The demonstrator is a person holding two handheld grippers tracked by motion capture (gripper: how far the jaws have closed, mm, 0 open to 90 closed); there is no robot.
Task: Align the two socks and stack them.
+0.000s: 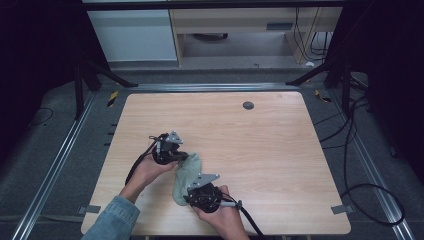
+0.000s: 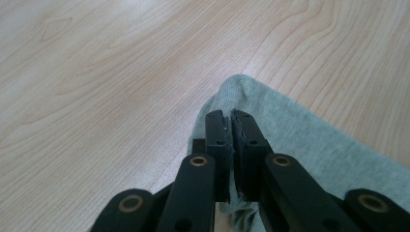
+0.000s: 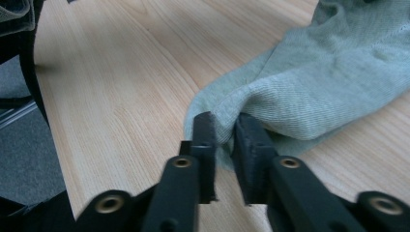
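Left hand-held gripper (image 2: 231,123), jaws nearly closed, pinches one end of the grey-green sock (image 2: 300,140). Right hand-held gripper (image 3: 226,128) clamps a fold at the sock's other end, on the desk (image 1: 260,135).

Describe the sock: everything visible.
The sock is pale grey-green ribbed knit, soft and limp, lying crumpled on the wooden table near its front edge. The left gripper is clamped on one end, the right gripper pinches a raised fold at the other. Nothing else touches it.
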